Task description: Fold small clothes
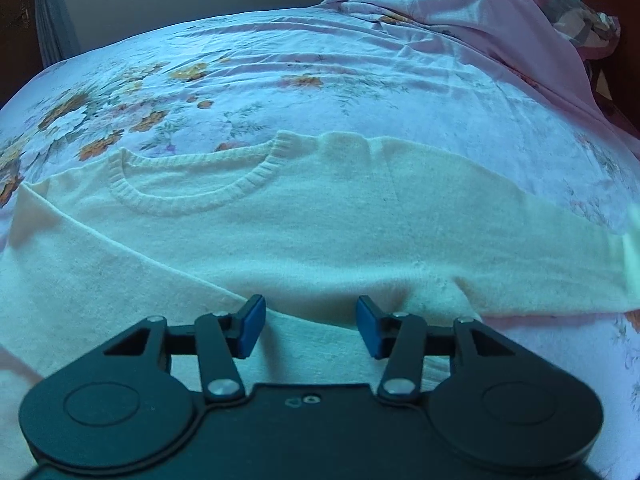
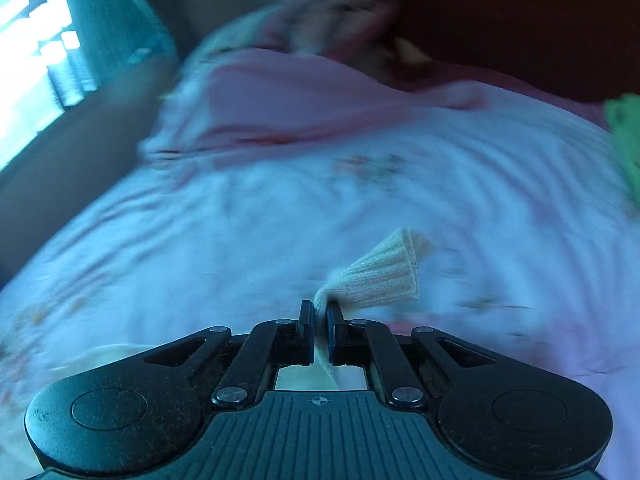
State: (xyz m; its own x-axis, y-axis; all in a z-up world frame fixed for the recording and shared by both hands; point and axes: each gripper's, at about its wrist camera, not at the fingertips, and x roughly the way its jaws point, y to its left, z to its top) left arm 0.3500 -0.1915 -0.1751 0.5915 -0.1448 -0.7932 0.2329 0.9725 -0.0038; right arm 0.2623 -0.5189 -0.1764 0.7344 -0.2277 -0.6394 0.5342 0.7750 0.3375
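Note:
A cream knitted sweater [image 1: 280, 224] lies spread flat on the flowered bedsheet [image 1: 280, 72], its ribbed round neckline [image 1: 192, 188] toward the far side. My left gripper [image 1: 311, 326] hovers over the sweater's lower body, its blue pads [image 1: 252, 330] apart with only flat knit beneath them. In the blurred right wrist view my right gripper [image 2: 319, 320] is shut on the sweater's ribbed sleeve cuff [image 2: 384, 276], which fans out past the fingertips above the sheet. The sleeve's length is hidden under the gripper body.
A pink cloth [image 1: 480, 28] lies bunched at the far right of the bed, with patterned bedding [image 1: 576, 20] behind it. A green item [image 2: 626, 136] sits at the right edge of the right wrist view. A window [image 2: 36, 64] and the bed's left edge lie far left.

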